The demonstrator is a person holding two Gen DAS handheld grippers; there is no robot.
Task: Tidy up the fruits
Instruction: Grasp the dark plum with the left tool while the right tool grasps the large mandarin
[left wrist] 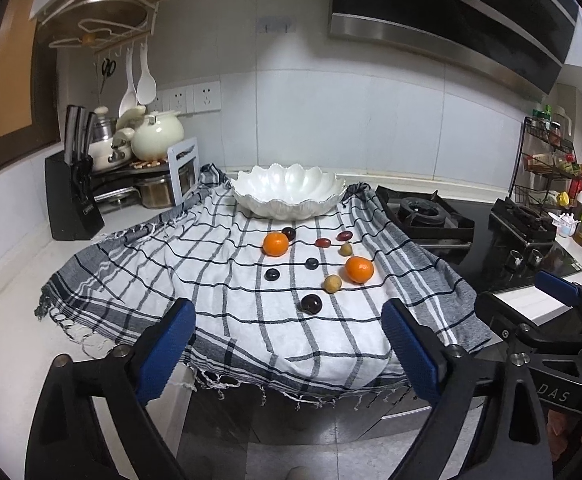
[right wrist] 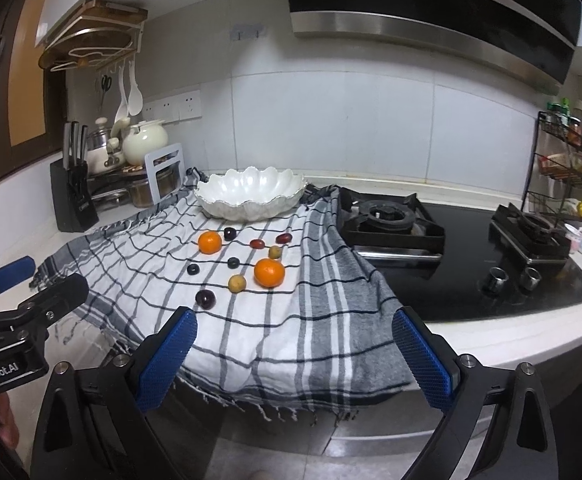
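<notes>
A white scalloped bowl (left wrist: 287,192) (right wrist: 251,196) stands at the back of a checked cloth (left wrist: 219,280) (right wrist: 283,332). In front of it lie two oranges (left wrist: 275,244) (left wrist: 359,269), two tan round fruits (left wrist: 332,283) (left wrist: 345,249), and several dark and red grapes, the nearest (left wrist: 311,303) (right wrist: 205,299). My left gripper (left wrist: 289,340) hovers open at the cloth's near edge with nothing between its blue pads. My right gripper (right wrist: 293,344) is open too, empty, at the cloth's front right. Each gripper shows at the edge of the other's view.
A black knife block (left wrist: 71,196) and stacked pots (left wrist: 147,144) stand at the left. A gas hob (right wrist: 471,248) lies right of the cloth, with a spice rack (right wrist: 571,168) at the far right. A range hood (left wrist: 451,20) hangs above.
</notes>
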